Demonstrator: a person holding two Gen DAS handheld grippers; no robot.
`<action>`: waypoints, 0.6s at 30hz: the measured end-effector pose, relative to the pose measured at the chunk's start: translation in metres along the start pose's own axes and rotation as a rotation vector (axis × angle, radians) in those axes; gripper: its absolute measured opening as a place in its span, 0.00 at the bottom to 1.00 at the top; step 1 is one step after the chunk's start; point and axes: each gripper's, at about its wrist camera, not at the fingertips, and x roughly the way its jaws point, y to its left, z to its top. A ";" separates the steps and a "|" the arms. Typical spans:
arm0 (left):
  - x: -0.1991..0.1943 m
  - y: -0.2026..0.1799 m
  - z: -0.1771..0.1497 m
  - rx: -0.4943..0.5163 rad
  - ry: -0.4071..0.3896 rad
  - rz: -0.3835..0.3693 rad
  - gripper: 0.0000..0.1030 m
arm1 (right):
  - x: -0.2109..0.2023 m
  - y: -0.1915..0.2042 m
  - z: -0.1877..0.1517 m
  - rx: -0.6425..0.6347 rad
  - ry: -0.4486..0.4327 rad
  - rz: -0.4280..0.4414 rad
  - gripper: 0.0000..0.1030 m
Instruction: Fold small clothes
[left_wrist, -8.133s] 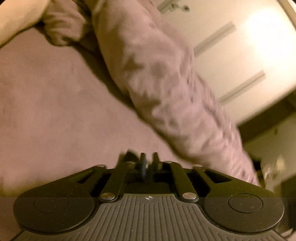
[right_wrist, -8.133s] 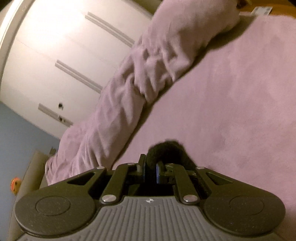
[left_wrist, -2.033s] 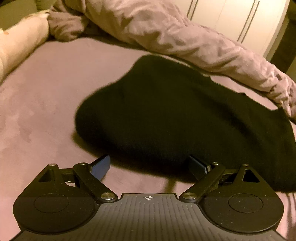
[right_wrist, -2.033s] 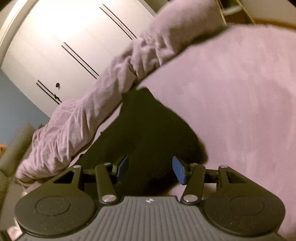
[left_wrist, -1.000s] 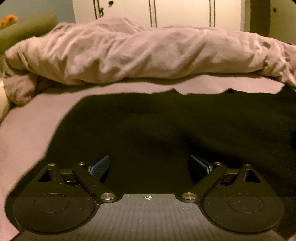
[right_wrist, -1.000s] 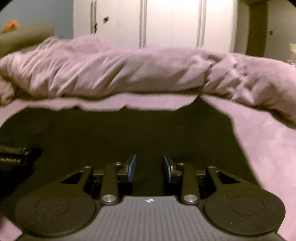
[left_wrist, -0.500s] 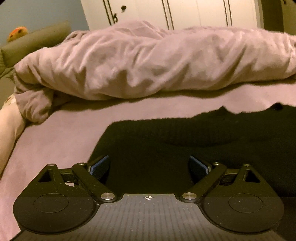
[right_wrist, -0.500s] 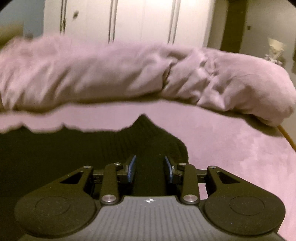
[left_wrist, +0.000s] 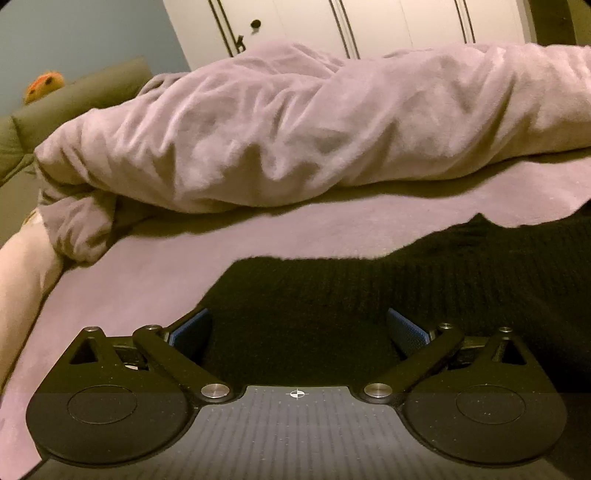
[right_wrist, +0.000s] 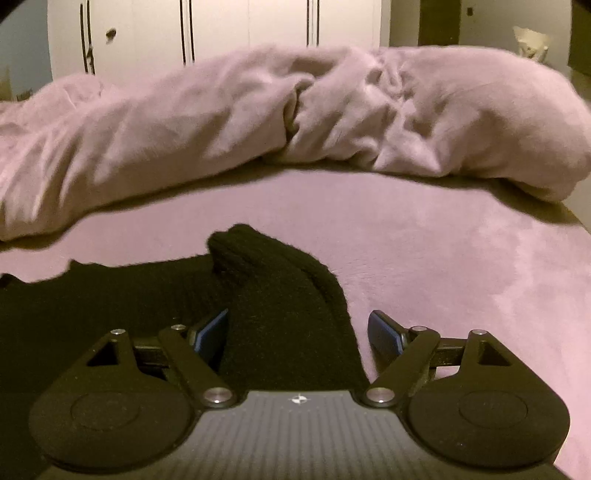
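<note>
Left gripper (left_wrist: 297, 328): jaws apart over black knit garment (left_wrist: 406, 295) | Right gripper (right_wrist: 297, 332): jaws apart astride bunched end (right_wrist: 280, 295) | Garment flat on bed (right_wrist: 461, 258) | Step: regrasp | Next: clamp edges, fold over.

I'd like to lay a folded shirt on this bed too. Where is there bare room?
Bare sheet lies right of the black knit garment, bounded behind by the bunched duvet. A narrower strip runs left of the garment, between duvet and a pale pillow. The middle is crowded: both open grippers straddle the garment.
</note>
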 end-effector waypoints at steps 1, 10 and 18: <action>-0.011 0.006 -0.004 -0.015 0.003 -0.031 1.00 | -0.015 0.001 -0.004 -0.004 -0.034 0.021 0.76; -0.093 0.079 -0.085 -0.119 0.012 -0.112 1.00 | -0.150 0.022 -0.103 -0.112 -0.184 0.130 0.73; -0.106 0.152 -0.109 -0.371 0.127 -0.138 1.00 | -0.184 -0.005 -0.137 0.134 -0.086 0.222 0.74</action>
